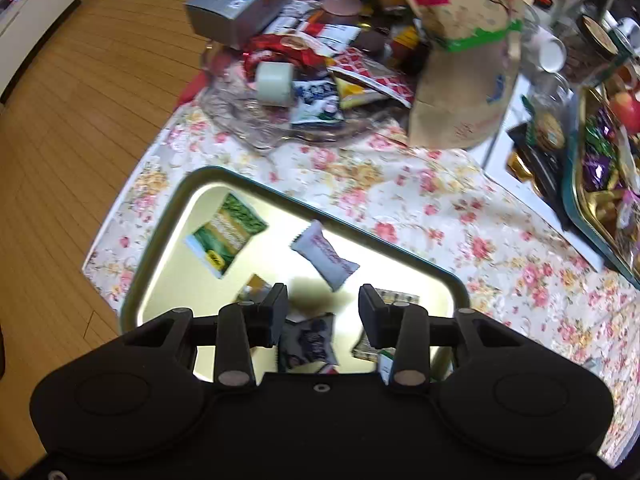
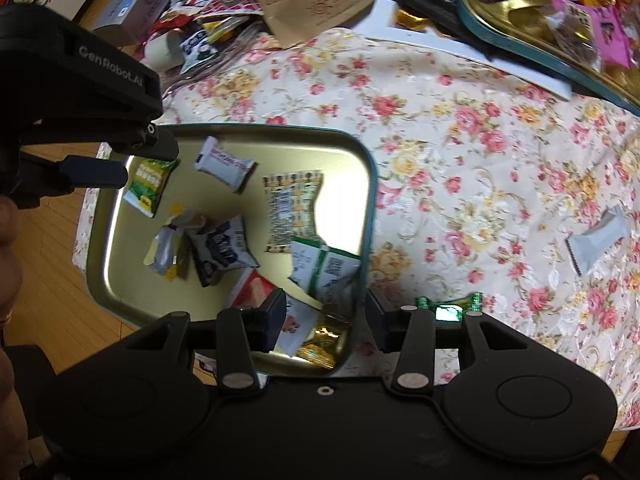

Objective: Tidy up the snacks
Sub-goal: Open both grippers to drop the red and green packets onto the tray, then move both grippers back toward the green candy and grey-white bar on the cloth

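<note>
Both grippers hang over the tray [image 2: 370, 200], jaws wide and holding nothing: the left gripper [image 1: 323, 304] above a dark packet [image 1: 308, 344], the right gripper [image 2: 326, 312] astride the tray's near rim. 1 white candy [image 1: 324, 256] lies mid-tray beside a green packet [image 1: 226, 232]. Beyond, the glass dish [image 1: 240, 120] brims with snacks.

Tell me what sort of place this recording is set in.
Probably a home living or dining area: a table under a floral tablecloth, a wooden plank floor, and household clutter, such as loose snack packets heaped on a glass dish beside a brown paper bag.
</note>
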Demonstrator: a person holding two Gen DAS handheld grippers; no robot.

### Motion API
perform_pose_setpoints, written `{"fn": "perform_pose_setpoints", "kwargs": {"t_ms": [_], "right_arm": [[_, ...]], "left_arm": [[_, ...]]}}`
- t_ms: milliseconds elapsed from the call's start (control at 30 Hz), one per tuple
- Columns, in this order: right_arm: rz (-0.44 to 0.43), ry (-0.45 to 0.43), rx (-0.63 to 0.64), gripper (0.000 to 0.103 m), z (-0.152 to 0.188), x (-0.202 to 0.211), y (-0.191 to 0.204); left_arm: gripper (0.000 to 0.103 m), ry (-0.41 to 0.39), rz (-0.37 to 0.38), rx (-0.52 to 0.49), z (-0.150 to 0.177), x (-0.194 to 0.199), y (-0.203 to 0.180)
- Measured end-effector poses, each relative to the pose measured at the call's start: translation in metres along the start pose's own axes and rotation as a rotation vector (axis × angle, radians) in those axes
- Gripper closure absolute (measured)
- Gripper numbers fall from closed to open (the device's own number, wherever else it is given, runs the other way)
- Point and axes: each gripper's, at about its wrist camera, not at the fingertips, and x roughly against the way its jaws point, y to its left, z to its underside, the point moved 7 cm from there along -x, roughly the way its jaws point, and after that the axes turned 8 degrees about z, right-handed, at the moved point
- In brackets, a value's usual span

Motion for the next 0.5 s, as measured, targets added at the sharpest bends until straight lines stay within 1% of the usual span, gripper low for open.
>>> {"fn": "perform_pose_setpoints", "kwargs": {"t_ms": [267, 500], "right_arm": [[0.024, 0.010, -0.084, 0.057, 0.000, 0.004, -0.046], [0.040, 0.002, -0.179, 0.057, -0.001, 0.012, -0.092]], "left_arm": [[0.053, 0.026, 0.006, -0.073, 0.015, -0.012, -0.045], [0.054, 0.080, 0.038, -0.148, 0.035, -0.027, -0.082]]}}
